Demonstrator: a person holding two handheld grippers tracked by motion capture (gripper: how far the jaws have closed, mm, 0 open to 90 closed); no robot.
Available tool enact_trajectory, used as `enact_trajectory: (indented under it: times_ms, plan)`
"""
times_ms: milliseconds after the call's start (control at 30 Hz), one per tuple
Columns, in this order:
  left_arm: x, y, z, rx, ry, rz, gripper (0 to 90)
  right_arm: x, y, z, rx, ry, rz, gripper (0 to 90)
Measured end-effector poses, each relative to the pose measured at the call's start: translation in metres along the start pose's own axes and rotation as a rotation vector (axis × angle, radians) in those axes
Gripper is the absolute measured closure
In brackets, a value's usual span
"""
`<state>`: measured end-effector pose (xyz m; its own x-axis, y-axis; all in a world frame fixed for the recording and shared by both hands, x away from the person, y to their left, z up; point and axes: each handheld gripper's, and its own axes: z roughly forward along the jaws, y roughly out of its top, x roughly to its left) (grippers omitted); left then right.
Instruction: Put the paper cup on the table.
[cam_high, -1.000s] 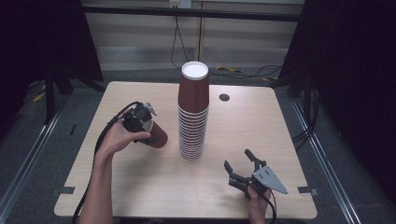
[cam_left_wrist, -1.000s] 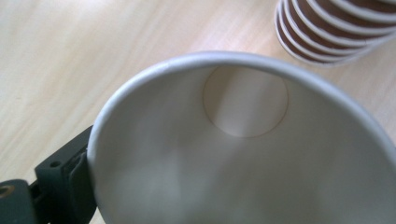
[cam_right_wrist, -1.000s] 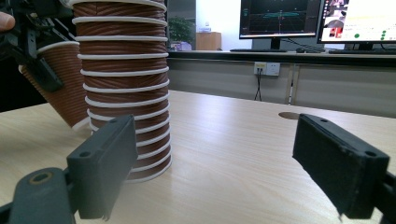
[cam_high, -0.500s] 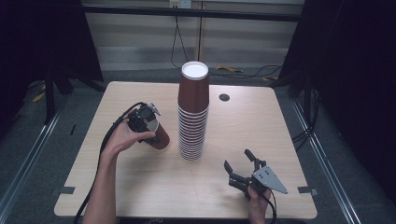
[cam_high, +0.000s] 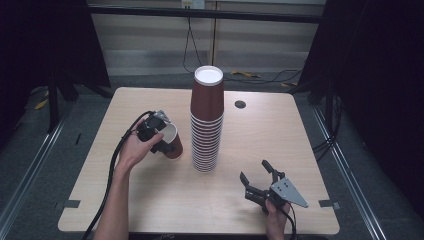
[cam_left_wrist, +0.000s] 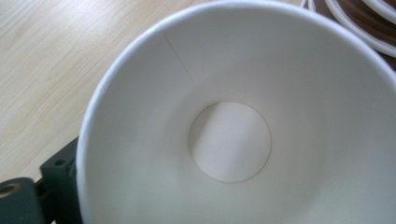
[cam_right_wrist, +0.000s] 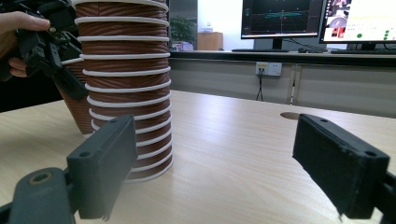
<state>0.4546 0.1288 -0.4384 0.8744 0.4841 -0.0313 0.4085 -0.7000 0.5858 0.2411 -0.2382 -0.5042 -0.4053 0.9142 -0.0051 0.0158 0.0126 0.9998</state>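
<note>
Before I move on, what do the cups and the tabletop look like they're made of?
Single cup in the left gripper: likely paper, with a matte white inside, visible side seam and rolled rim. Cup stack: the same, brown ribbed walls with white rims. Table: pale wood-grain surface, possibly laminate.

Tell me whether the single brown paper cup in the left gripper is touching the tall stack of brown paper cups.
Apart. In the high view, bare table shows between the single brown paper cup held by the left gripper and the tall stack of brown paper cups.

No text or label is clear enough to read.
</note>
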Motion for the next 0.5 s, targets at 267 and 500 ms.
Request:
enact_trajectory:
  times_ms: [267,500]
  plan:
    - [-0.001,-0.007,0.006,-0.066,-0.013,-0.029,9.8,0.0,0.0,0.0,0.0,0.0,0.0,13.4]
    - [-0.004,-0.011,0.007,-0.074,0.0,0.01,12.0,0.0,0.0,0.0,0.0,0.002,0.0,13.5]
